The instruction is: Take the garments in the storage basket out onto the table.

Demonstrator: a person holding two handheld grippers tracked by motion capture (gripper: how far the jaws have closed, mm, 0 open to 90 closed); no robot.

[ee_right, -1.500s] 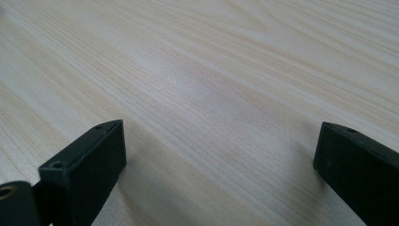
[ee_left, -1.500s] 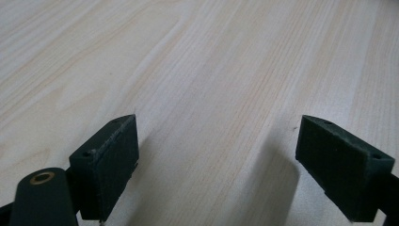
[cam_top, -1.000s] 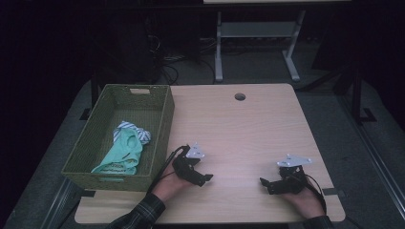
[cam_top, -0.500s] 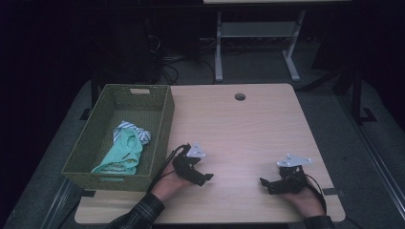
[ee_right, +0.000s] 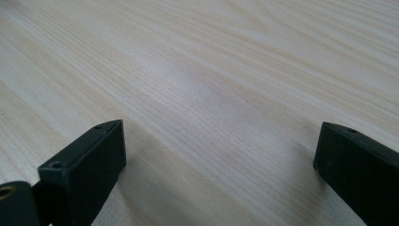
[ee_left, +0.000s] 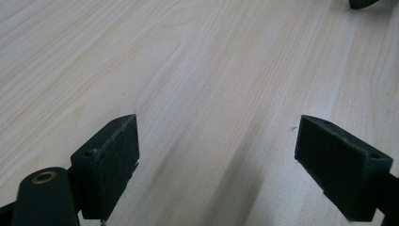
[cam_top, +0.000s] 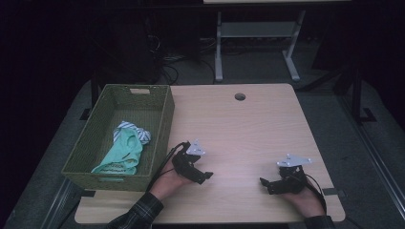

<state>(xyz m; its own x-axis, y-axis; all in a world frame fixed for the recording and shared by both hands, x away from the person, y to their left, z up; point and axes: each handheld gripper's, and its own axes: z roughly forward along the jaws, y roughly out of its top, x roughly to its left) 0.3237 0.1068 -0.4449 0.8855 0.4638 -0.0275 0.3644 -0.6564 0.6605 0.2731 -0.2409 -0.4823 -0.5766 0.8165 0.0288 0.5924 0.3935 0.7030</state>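
Note:
My left gripper (cam_top: 204, 176) rests low over the wooden table (cam_top: 248, 124) near its front edge, just right of the green woven basket (cam_top: 157, 119). Its jaws stand wide apart with bare wood between them (ee_left: 219, 146). My right gripper (cam_top: 265, 185) lies near the front right of the table, pointing left toward the other one, open too, with nothing between its fingers (ee_right: 221, 155). In the basket lie a mint-green cloth (cam_top: 122, 152) and a striped white cloth (cam_top: 133, 131).
A round cable hole (cam_top: 239, 97) sits near the table's far edge. Behind the table stand a grey metal frame (cam_top: 258, 43) and tangled cables (cam_top: 167, 67) on the dark floor. The tip of the right gripper (ee_left: 364, 4) peeks into the left gripper view's top right corner.

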